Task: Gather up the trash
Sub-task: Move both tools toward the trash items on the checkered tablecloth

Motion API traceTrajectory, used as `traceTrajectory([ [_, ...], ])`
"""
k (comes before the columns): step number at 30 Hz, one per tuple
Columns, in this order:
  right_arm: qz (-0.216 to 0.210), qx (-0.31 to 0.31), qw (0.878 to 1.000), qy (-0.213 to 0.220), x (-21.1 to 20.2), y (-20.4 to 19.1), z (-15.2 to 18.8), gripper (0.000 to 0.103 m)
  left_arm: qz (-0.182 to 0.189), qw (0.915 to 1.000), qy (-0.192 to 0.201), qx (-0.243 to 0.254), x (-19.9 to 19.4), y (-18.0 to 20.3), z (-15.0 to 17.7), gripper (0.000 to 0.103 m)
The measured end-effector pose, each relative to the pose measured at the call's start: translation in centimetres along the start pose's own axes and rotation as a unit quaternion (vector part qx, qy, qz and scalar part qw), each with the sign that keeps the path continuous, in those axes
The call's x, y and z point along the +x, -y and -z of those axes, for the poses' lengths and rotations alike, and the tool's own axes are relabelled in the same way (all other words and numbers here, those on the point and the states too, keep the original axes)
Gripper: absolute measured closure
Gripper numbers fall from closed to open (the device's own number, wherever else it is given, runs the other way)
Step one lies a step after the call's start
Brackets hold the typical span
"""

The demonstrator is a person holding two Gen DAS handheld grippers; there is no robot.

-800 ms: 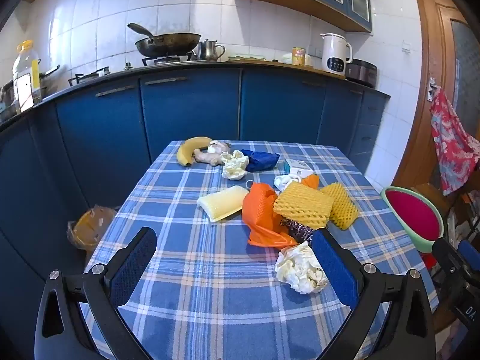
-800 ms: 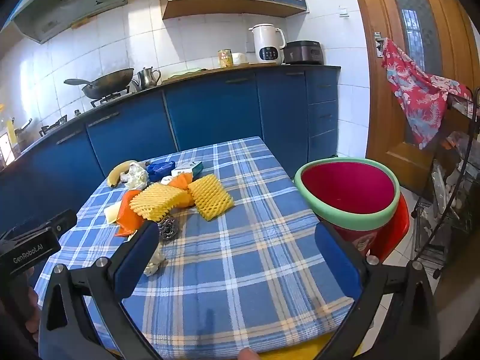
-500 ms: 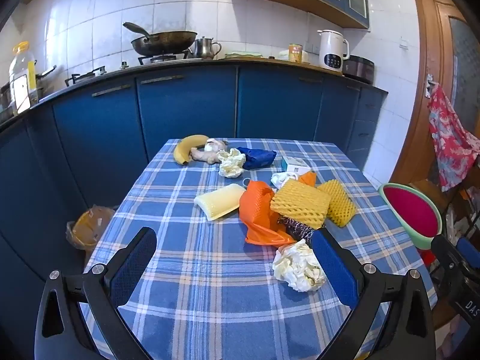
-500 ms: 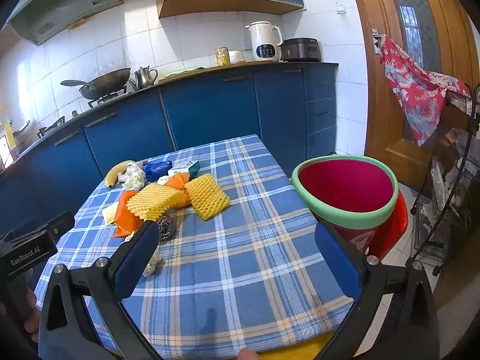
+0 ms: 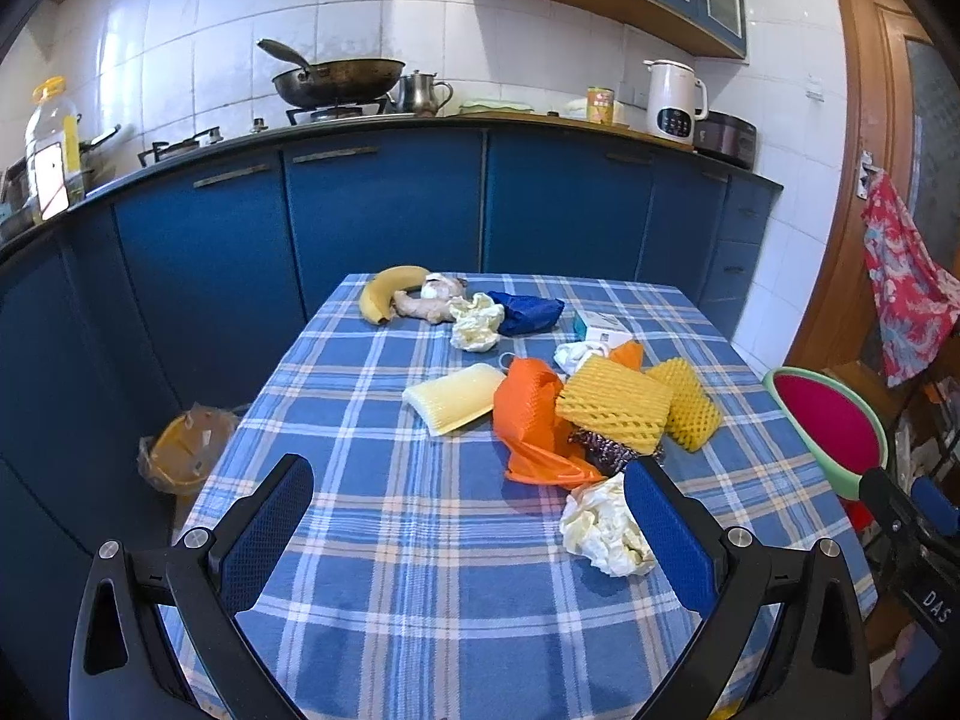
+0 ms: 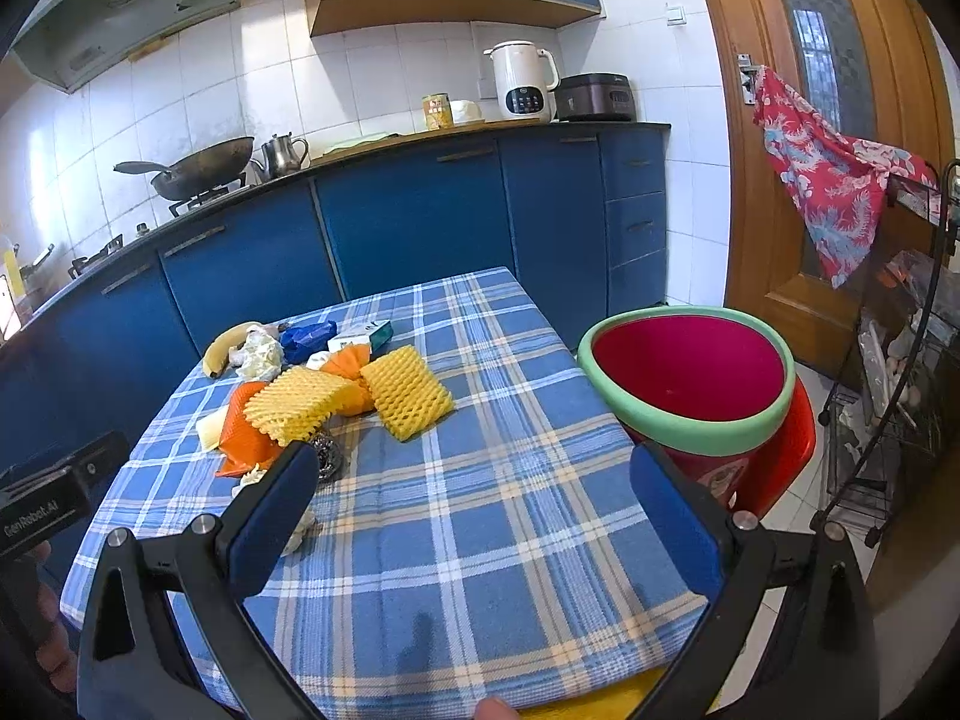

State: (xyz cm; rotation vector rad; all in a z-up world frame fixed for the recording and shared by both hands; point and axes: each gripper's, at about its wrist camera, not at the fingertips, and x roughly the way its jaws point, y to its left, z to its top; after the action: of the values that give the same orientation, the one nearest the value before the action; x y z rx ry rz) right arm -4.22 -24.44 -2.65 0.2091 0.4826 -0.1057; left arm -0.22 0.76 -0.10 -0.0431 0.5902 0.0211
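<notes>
Trash lies in a heap on the blue plaid table (image 5: 372,528): yellow foam nets (image 5: 615,402) (image 6: 405,390), an orange bag (image 5: 531,420), a pale foam sheet (image 5: 456,397), a dark metal scourer (image 5: 603,450), a blue wrapper (image 5: 528,312) and crumpled white paper (image 5: 603,531) (image 5: 477,321). My left gripper (image 5: 468,507) hangs open above the near table, its right finger beside the near paper ball. My right gripper (image 6: 474,495) is open too, over the table's near right part. A red bucket with a green rim (image 6: 690,372) stands off the table's right edge.
A banana (image 5: 387,294), ginger (image 5: 420,306) and a small white-green box (image 5: 603,327) lie at the far end. Blue cabinets (image 5: 384,210) with a wok (image 5: 336,78) and kettle (image 5: 672,99) run behind. A bagged bin (image 5: 183,450) sits left on the floor; a wire rack (image 6: 900,372) stands right.
Both views have crept slightly nearer the table and tipped a little. The heap sits a bit lower in the left wrist view. Both grippers stayed open; nothing on the table moved.
</notes>
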Motion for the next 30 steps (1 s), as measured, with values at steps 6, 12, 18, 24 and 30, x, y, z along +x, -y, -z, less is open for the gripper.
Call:
traceTrajectory([
  [6,0.000,-0.002,1.000,0.000,0.0,-0.1,0.0,0.001,-0.001,1.0000,-0.005,-0.002,0.3,-0.2,0.0,0.000],
  [12,-0.001,0.001,1.000,-0.004,0.3,0.0,-0.1,0.001,0.001,0.9999,-0.012,0.004,1.1,0.0,-0.1,0.000],
  [18,0.001,-0.002,1.000,-0.010,1.2,0.2,-0.7,0.001,-0.003,0.9997,-0.023,0.009,2.8,0.2,-0.7,0.000],
  [24,0.003,0.003,1.000,-0.021,2.8,0.5,-1.4,0.001,-0.005,0.9991,-0.039,0.015,4.9,0.3,-1.5,0.000],
  [30,0.000,0.007,0.999,-0.040,4.8,0.5,-2.0,0.001,0.001,0.9981,-0.057,0.023,7.3,0.8,-2.1,0.000],
])
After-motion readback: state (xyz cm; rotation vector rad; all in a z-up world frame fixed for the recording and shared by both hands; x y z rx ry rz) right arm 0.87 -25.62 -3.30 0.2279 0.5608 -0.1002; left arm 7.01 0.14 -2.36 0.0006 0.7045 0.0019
